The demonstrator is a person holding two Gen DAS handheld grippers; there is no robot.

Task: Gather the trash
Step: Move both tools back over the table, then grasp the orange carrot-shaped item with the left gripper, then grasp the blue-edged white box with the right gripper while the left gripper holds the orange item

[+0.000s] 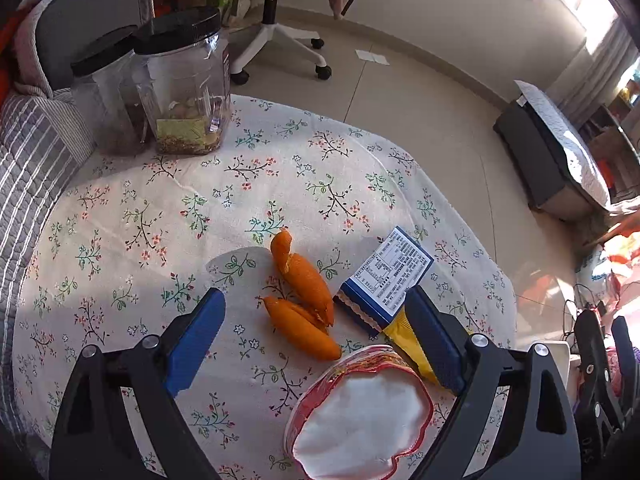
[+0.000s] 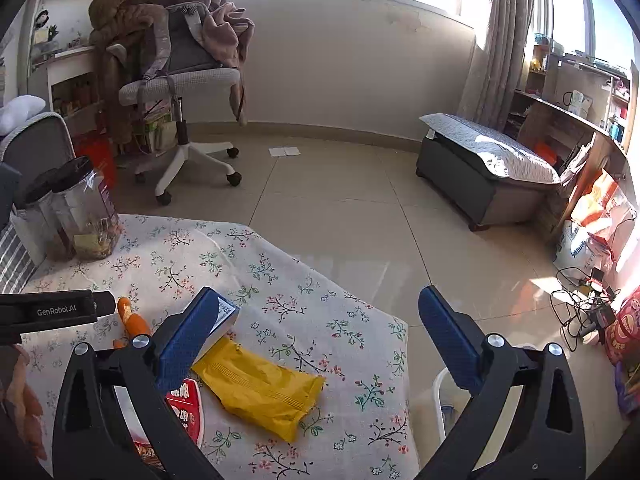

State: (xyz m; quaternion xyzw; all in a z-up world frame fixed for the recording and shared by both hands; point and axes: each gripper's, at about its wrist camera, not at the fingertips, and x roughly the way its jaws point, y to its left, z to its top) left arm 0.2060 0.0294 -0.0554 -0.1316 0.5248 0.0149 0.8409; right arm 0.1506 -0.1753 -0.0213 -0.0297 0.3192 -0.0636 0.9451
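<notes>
Orange peel pieces lie on the floral tablecloth, between the open jaws of my left gripper, which hovers above them. A blue and white box, a yellow wrapper and a red-rimmed lid lie beside the peel. My right gripper is open and empty above the yellow wrapper at the table's right edge. The box and peel also show in the right wrist view.
Two black-lidded plastic jars stand at the table's far left corner. A white bin sits on the floor by the table's right edge. An office chair, a low bench and cables are on the floor beyond.
</notes>
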